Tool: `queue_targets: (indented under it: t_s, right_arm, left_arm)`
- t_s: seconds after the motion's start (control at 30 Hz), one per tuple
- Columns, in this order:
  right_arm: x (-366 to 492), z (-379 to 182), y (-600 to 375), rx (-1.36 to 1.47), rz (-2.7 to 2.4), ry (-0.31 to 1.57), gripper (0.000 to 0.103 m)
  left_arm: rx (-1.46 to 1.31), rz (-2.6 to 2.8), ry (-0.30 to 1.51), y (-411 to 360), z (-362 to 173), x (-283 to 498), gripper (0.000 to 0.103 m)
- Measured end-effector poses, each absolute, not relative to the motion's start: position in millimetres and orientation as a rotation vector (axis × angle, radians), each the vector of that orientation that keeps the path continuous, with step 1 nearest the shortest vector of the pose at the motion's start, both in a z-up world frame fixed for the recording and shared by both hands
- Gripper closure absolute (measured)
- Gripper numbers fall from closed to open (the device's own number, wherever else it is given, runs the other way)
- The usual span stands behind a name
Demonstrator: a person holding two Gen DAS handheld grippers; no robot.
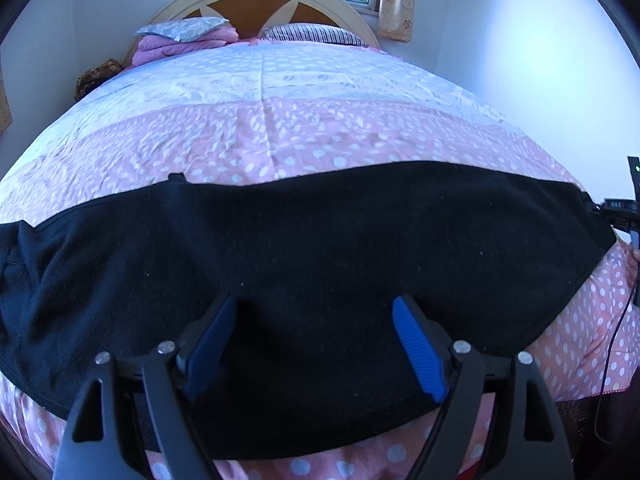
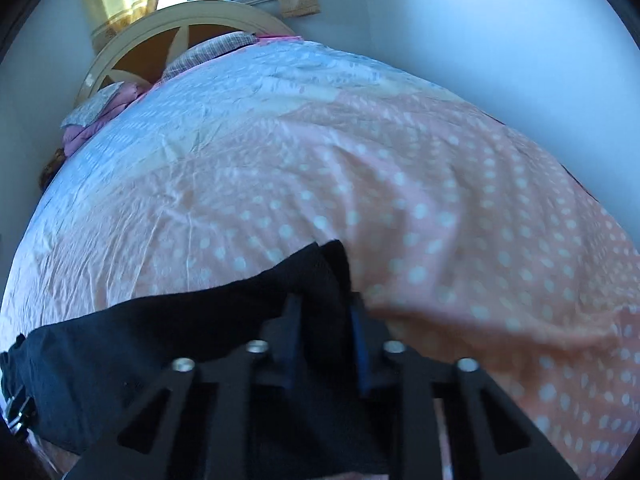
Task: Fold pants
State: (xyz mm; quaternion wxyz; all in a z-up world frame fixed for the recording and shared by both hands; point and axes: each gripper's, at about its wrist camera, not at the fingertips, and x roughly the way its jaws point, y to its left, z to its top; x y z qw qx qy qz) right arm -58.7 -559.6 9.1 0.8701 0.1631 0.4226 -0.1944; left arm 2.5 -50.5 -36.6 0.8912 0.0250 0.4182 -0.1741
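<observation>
Black pants (image 1: 304, 248) lie spread across the near edge of a bed with a pink polka-dot cover (image 1: 280, 128). My left gripper (image 1: 314, 312) hovers low over the middle of the cloth, its blue pads (image 1: 416, 352) wide apart and open, nothing pinched between them. In the right wrist view, the right gripper (image 2: 324, 316) is shut on the right end of the black pants (image 2: 160, 340), a bunch of dark fabric squeezed between its narrow jaws. The right gripper also shows at the far right edge of the left wrist view, at the pants' end.
Pillows (image 1: 308, 34) and a folded pink blanket (image 1: 180, 46) lie by the rounded wooden headboard (image 1: 256, 4). A window with yellow curtains (image 1: 396, 0) is behind it. Pale walls flank the bed. A black cable (image 1: 612, 344) hangs at the right.
</observation>
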Motion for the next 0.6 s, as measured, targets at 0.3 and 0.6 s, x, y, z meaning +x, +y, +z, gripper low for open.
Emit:
queue_targets:
  t_s: [0.3,0.6]
  right_arm:
    - [-73,-1,-568,0.363,-0.499,0.855,0.089]
    - [-167,64,-599,0.685,-0.688,0.377,0.069]
  left_arm:
    - [0.065,-0.355,0.833,-51,-40,0,0.011]
    - [0.168,-0.399,0.738,-27,-19,-28,0.011]
